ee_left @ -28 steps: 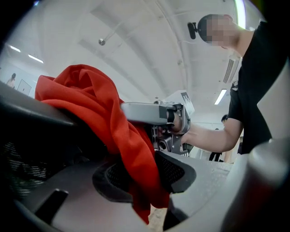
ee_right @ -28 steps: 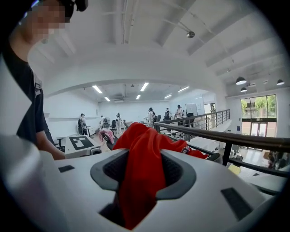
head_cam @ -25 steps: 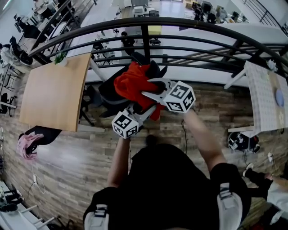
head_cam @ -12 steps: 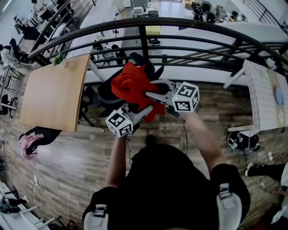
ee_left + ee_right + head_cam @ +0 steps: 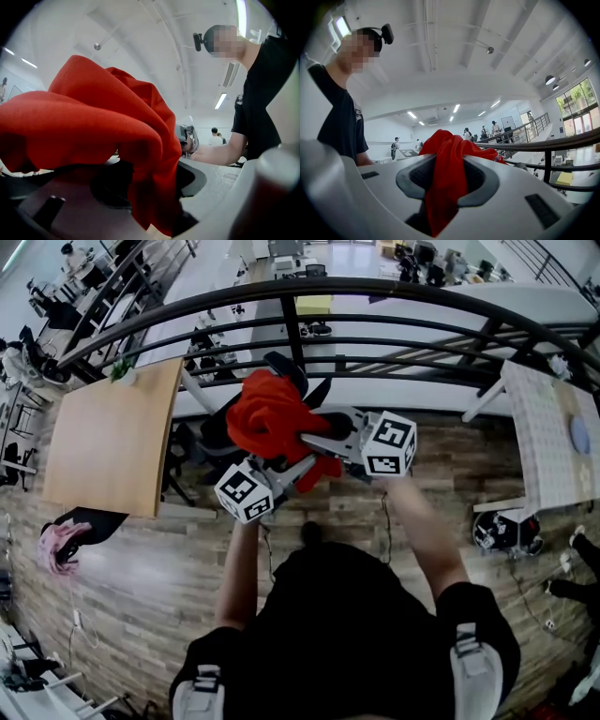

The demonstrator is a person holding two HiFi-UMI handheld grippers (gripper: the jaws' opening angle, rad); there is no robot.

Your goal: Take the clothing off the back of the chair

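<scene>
The soft, light red fabric garment is bunching and drooping freely, so a firm pinch on a thick fold is probably serving best. It is hanging bundled between both sets of fingers, over the black office chair. The right gripper is pointing level, its fingers clamping a fold. The left gripper is pointing level too, its fingers spread wide, with cloth draping loosely between them, unpinched.

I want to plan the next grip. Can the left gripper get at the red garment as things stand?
Probably yes. The red garment hangs between the left gripper's open jaws, and nothing else fills that gap. The right gripper is shut on the same cloth beside it.
</scene>
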